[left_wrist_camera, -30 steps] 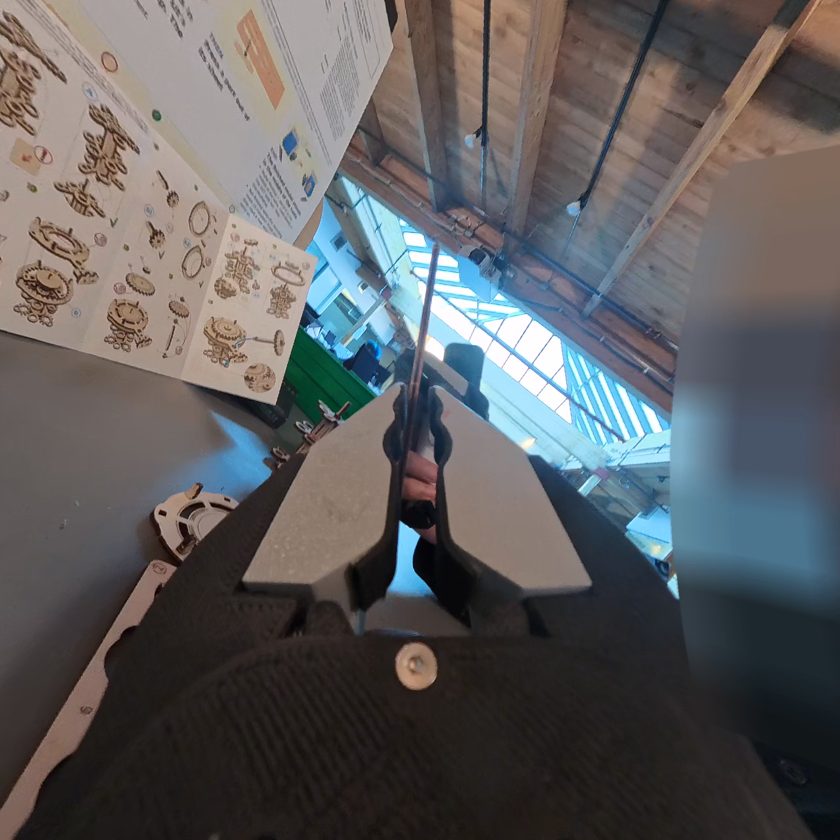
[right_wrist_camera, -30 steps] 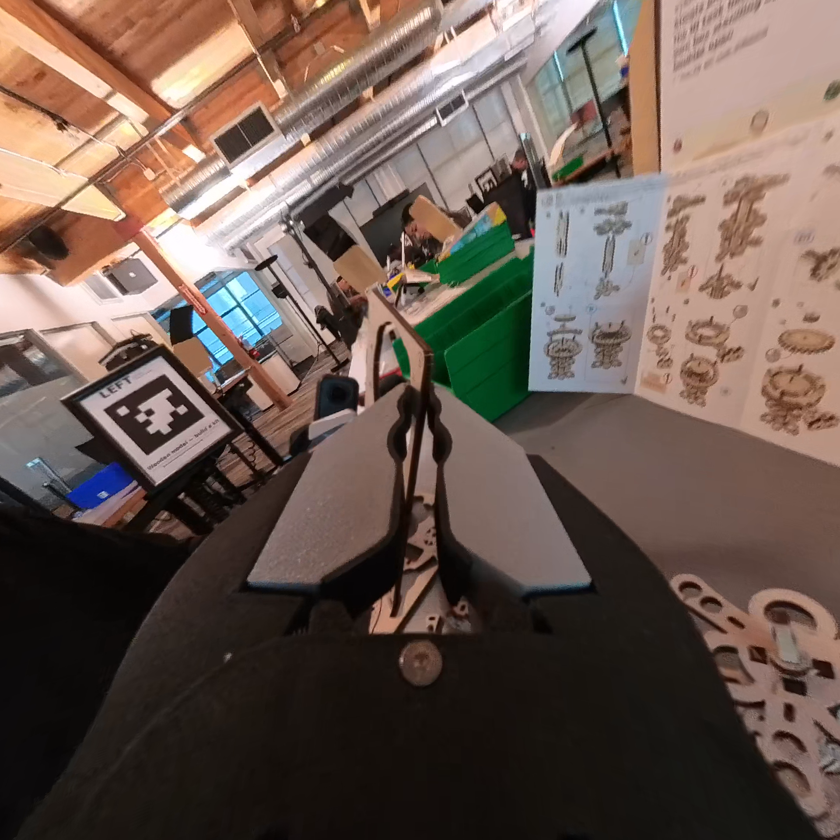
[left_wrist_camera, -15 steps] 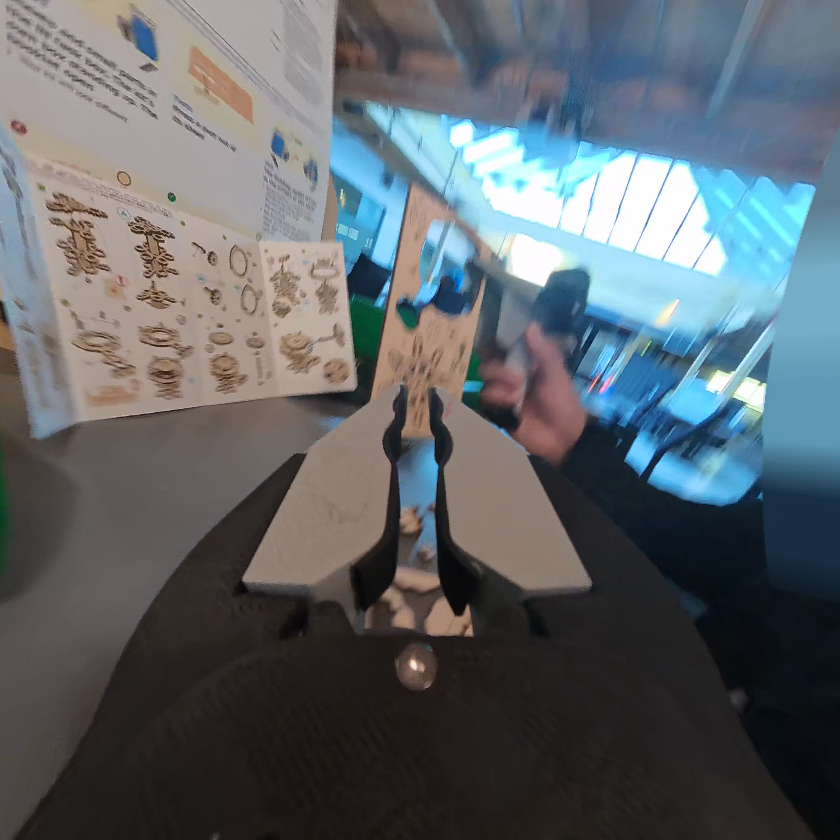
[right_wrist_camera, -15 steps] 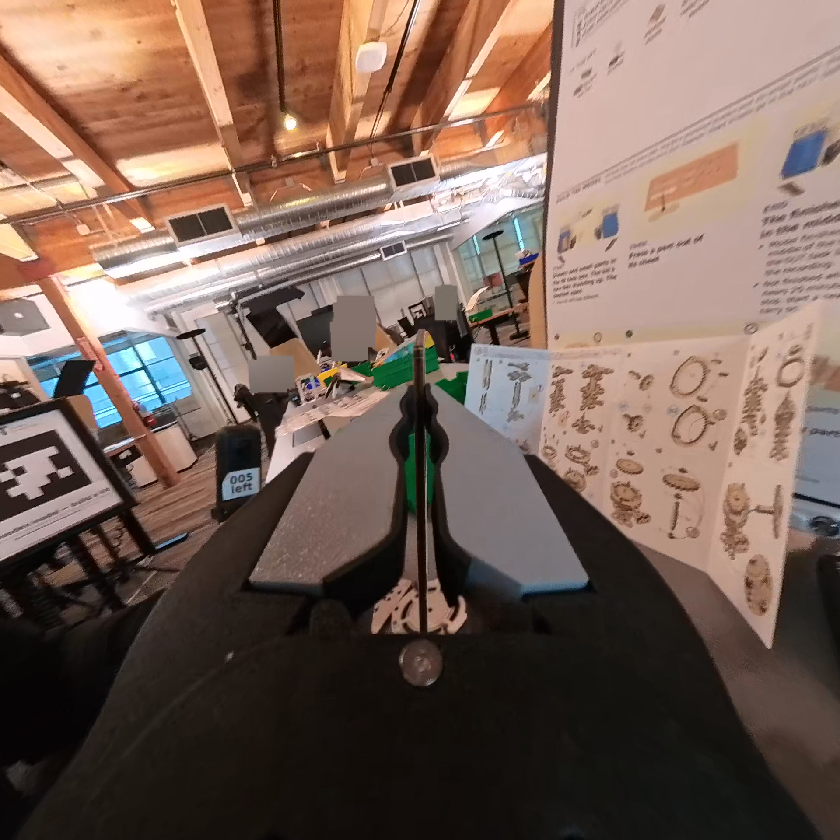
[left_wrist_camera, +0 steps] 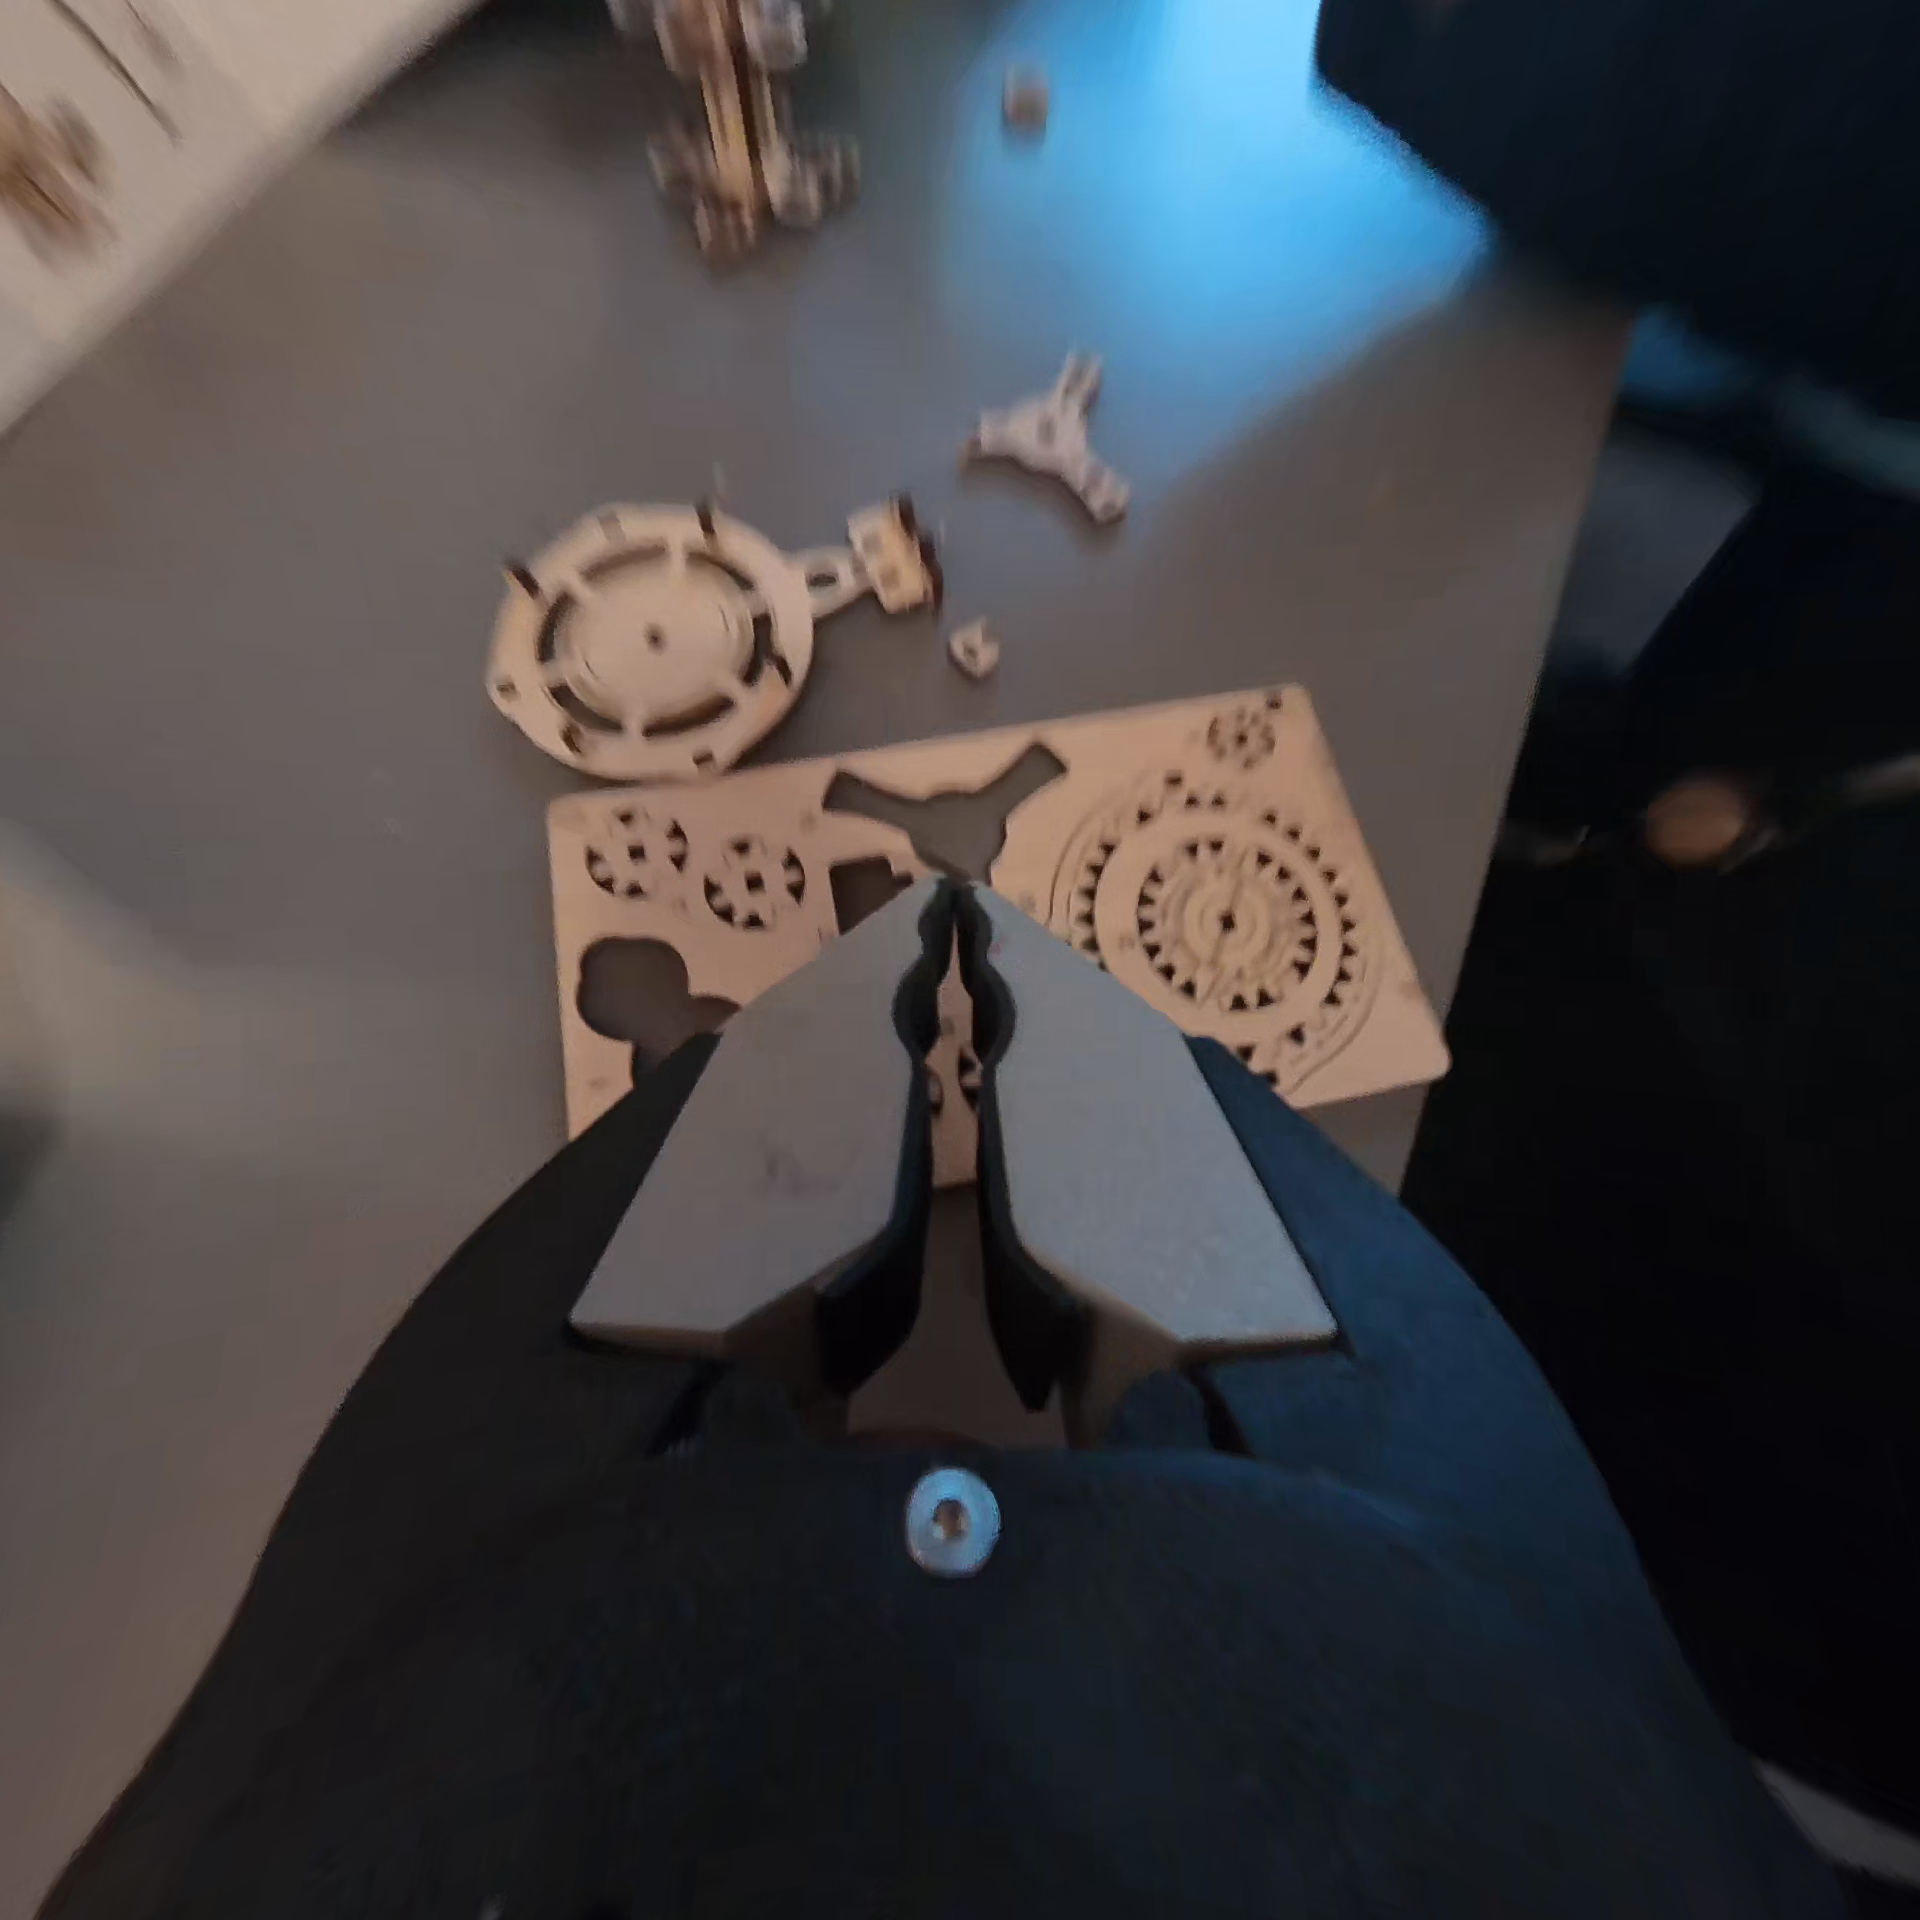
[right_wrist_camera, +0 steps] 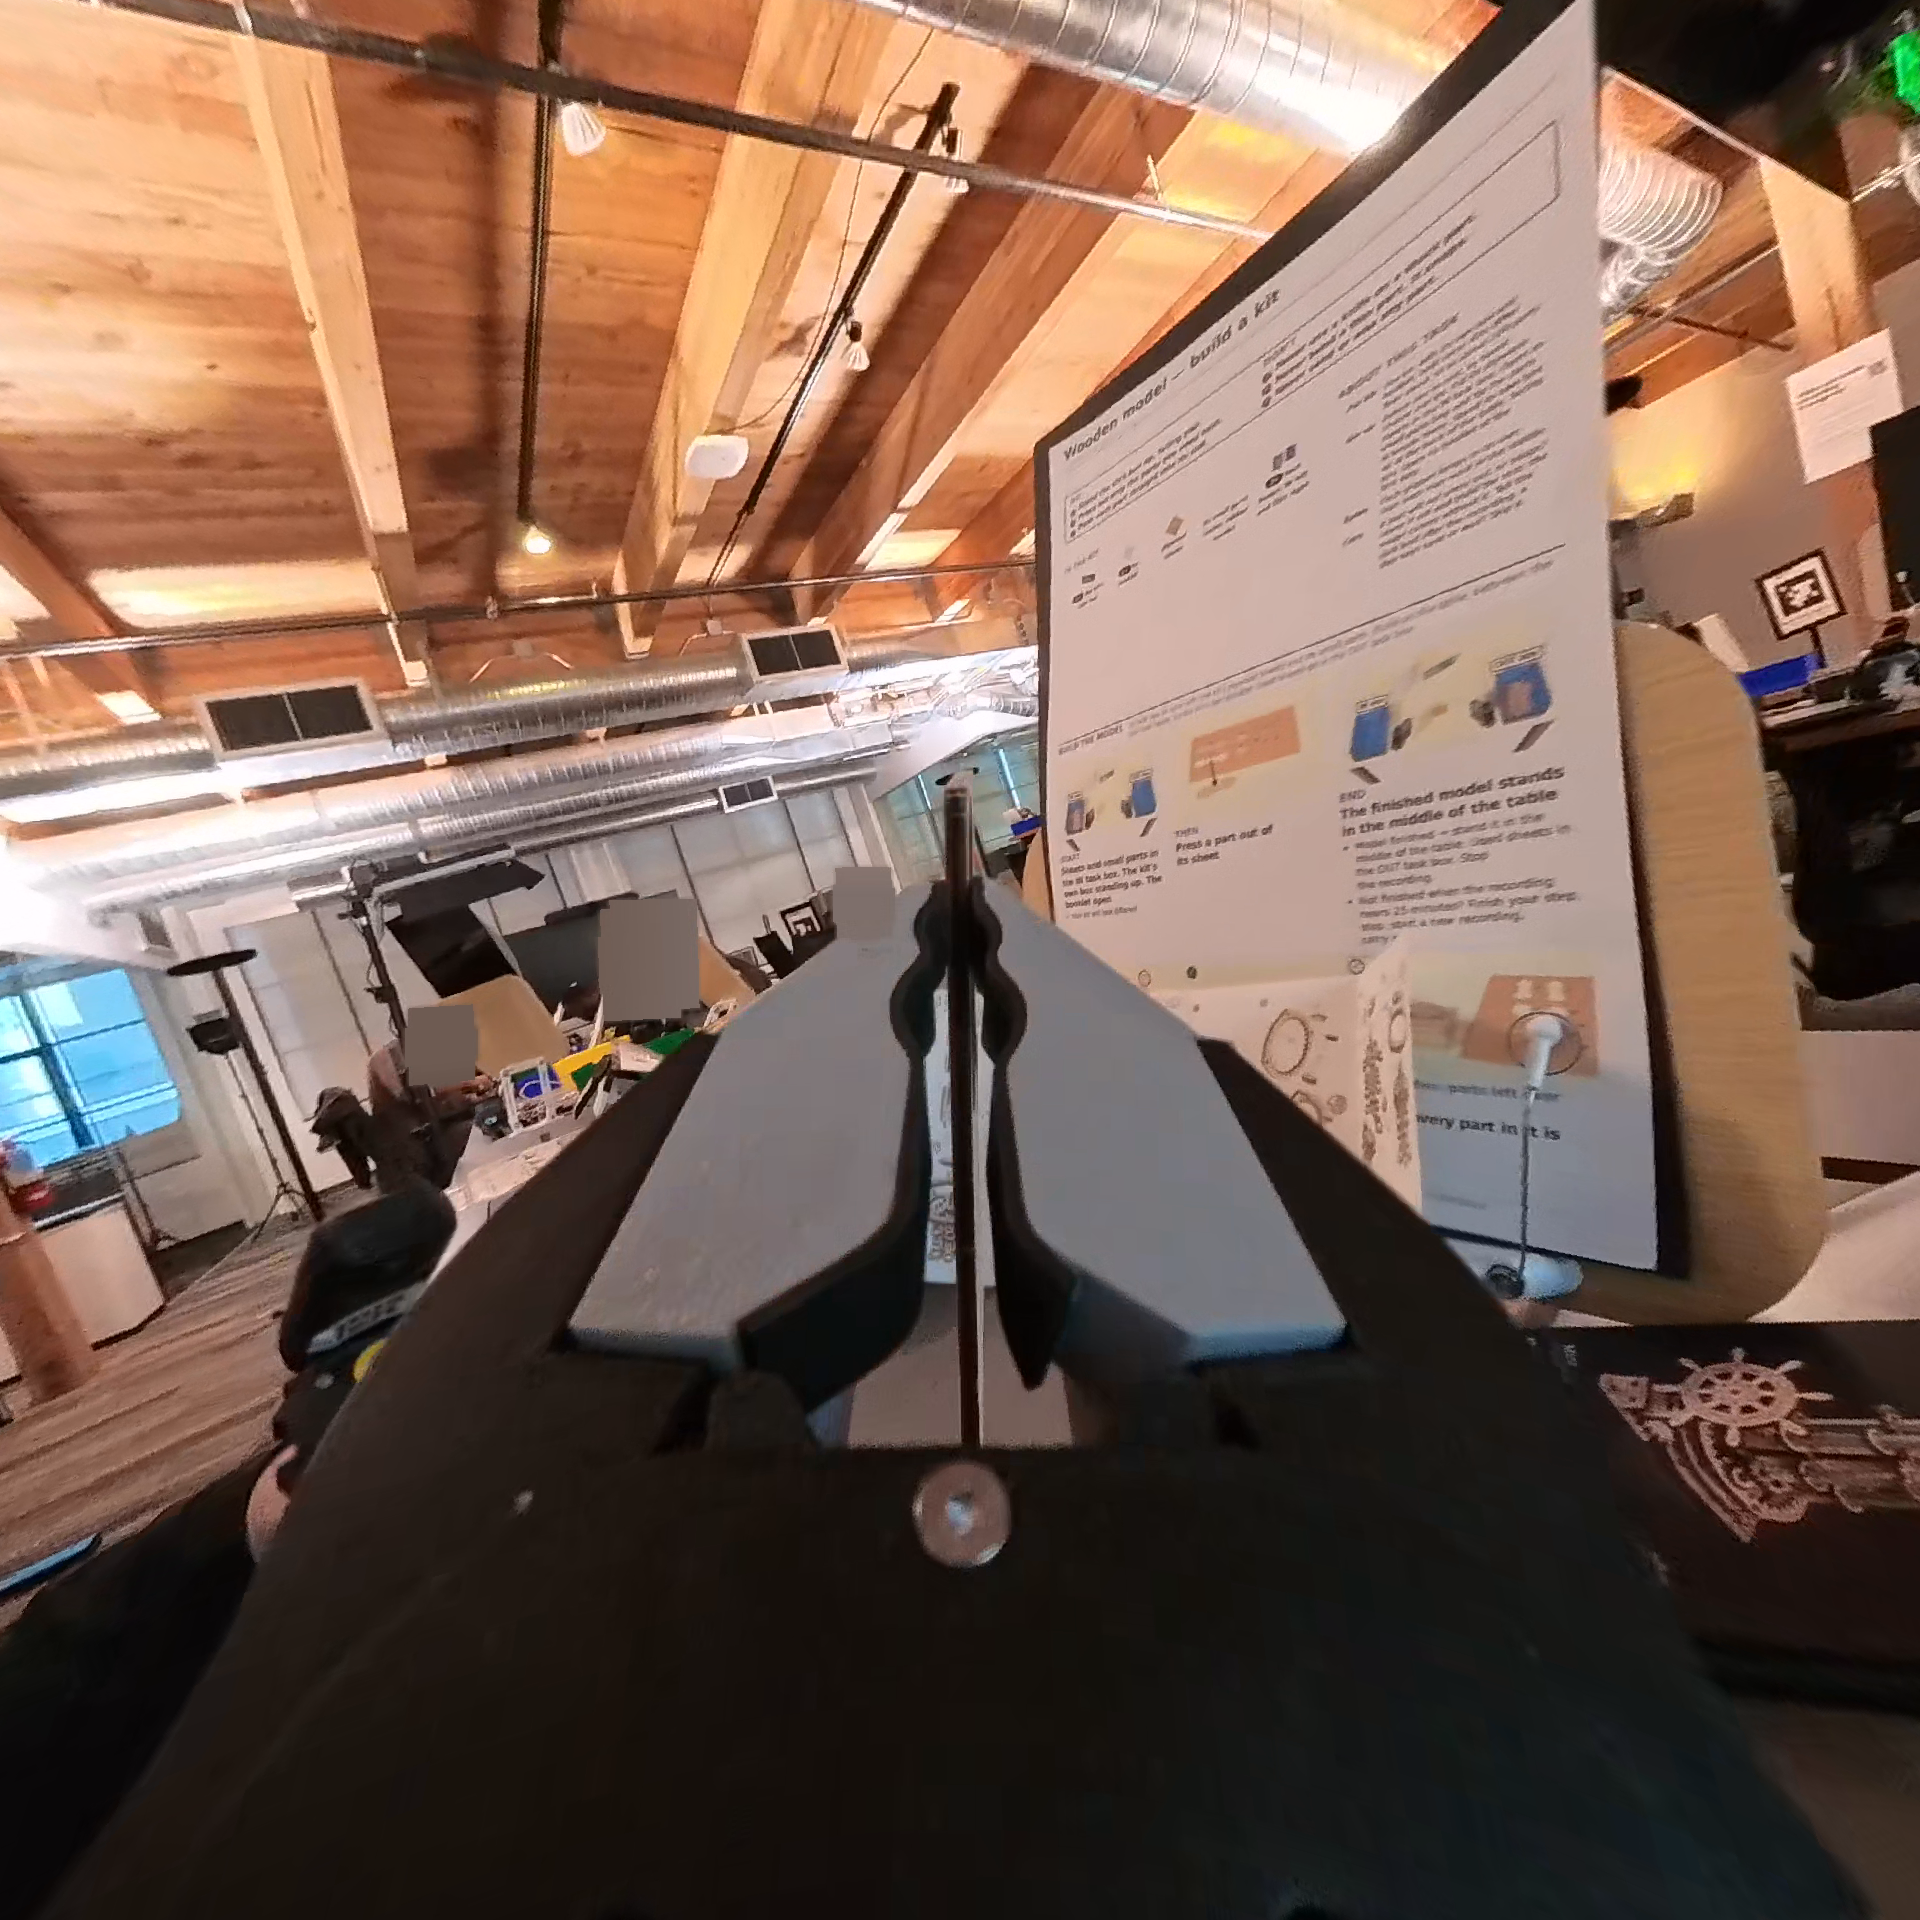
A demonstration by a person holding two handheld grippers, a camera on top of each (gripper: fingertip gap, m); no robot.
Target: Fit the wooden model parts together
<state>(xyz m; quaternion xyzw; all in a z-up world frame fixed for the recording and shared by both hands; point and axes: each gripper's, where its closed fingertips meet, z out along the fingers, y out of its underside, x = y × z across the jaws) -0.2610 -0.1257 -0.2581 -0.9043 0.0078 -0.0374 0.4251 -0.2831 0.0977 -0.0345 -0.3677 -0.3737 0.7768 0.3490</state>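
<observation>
In the left wrist view my left gripper (left_wrist_camera: 951, 896) is shut and empty, pointing down over a flat wooden parts sheet (left_wrist_camera: 1247, 894) with gear cut-outs on the grey table (left_wrist_camera: 312, 520). Beyond it lie a round wooden assembly (left_wrist_camera: 644, 644), a three-armed wooden piece (left_wrist_camera: 1049, 447), a small loose piece (left_wrist_camera: 975, 649) and a blurred part-built model (left_wrist_camera: 743, 156). In the right wrist view my right gripper (right_wrist_camera: 956, 909) is shut on a thin wooden sheet (right_wrist_camera: 958, 831), seen edge-on and held upright in the air.
A white instruction board (right_wrist_camera: 1351, 675) stands to the right of the right gripper, with a folded booklet (right_wrist_camera: 1377, 1070) in front of it. A black kit box (right_wrist_camera: 1766, 1455) lies at the lower right. The table's right edge (left_wrist_camera: 1507, 727) runs beside the parts sheet. There is about 30 cm between the tips of the two grippers. The small loose piece (left_wrist_camera: 975, 649) lies some 6 cm from my left tips, 30 cm from my right tips. The blurred part-built model (left_wrist_camera: 743, 156) is about 20 cm from both grippers' fingertips.
My left gripper let go of the upright sheet, closed empty and swung down to face the table. My right gripper kept the sheet and turned right toward the instruction board.
</observation>
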